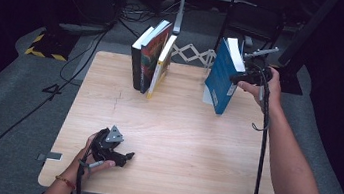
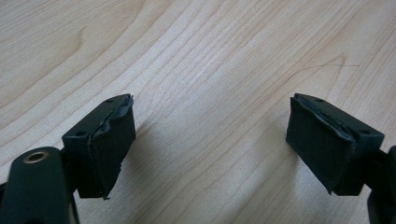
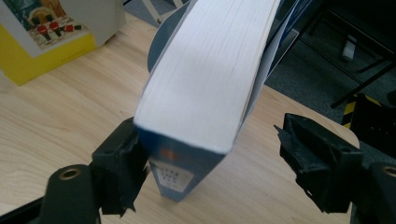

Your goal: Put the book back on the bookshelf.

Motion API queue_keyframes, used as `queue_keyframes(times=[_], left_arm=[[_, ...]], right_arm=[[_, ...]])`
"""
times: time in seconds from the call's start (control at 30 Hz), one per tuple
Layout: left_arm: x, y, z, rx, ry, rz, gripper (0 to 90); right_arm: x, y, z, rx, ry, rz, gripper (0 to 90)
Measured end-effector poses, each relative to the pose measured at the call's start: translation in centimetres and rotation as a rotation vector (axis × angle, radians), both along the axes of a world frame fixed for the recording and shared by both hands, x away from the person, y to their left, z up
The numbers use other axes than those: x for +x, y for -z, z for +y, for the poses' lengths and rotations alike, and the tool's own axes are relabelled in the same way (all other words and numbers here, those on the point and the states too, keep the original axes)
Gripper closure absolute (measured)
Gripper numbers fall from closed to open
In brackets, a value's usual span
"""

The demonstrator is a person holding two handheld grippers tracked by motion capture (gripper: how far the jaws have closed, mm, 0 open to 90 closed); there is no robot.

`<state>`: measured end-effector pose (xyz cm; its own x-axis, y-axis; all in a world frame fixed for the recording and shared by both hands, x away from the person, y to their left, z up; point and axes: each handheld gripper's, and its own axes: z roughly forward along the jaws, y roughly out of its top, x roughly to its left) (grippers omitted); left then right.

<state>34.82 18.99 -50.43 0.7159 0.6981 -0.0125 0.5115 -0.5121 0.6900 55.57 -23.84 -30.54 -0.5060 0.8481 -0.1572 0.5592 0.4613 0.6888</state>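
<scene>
A thick blue paperback (image 1: 220,75) stands tilted on the wooden table (image 1: 179,143) at the back right, page edge up. My right gripper (image 1: 244,78) reaches around it from the right. In the right gripper view the blue paperback (image 3: 205,79) sits between the jaws of my right gripper (image 3: 210,140): the left pad (image 3: 126,163) touches its cover, while the right pad (image 3: 303,154) stands clear with a gap. My left gripper (image 1: 124,158) rests on the table at the front left. Its jaws are wide apart over bare wood, so the left gripper (image 2: 210,135) is open with nothing in it.
Three books (image 1: 150,61) lean together at the back middle of the table; the yellow-edged book (image 3: 46,42) is nearest the blue one. Behind the table are a white folding rack (image 1: 193,54), dark stands and floor cables (image 1: 90,51). A black-and-yellow striped base (image 1: 45,50) lies back left.
</scene>
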Motion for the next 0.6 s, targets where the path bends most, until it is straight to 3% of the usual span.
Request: queue_keyframes(times=[0.6], left_arm=[[0.0,0.0,0.0,0.000,-0.001,0.000,16.1]], right_arm=[[-2.2,1.0,-1.3,-0.003,-0.079,-0.028,25.7]])
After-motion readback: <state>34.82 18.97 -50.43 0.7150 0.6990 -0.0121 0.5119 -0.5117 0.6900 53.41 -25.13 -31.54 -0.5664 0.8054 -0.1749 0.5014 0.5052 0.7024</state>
